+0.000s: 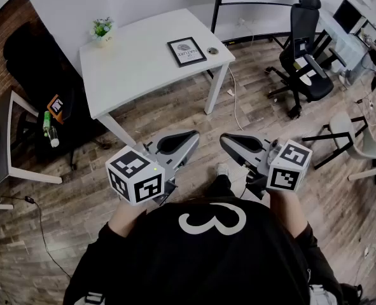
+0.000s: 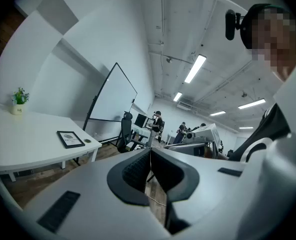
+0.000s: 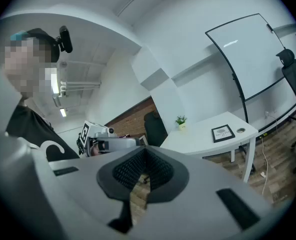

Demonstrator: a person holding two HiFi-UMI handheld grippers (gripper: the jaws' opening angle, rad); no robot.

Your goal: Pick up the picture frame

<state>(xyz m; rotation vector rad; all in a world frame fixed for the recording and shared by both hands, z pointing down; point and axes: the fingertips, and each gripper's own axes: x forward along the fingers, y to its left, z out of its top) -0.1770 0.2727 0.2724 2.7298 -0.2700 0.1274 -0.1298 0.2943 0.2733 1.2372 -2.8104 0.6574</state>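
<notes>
I held the left tool (image 1: 189,137) and right tool (image 1: 228,141) shut and empty near my chest, because the picture frame (image 1: 186,51) lay flat toward the far right of the worktop (image 1: 133,65), well beyond reach.

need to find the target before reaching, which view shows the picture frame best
The head view: it looks down on the picture frame lying flat near one end of the white table, dark border and print plain. In the left gripper view the frame is small and foreshortened; in the right gripper view the frame is likewise.
</notes>
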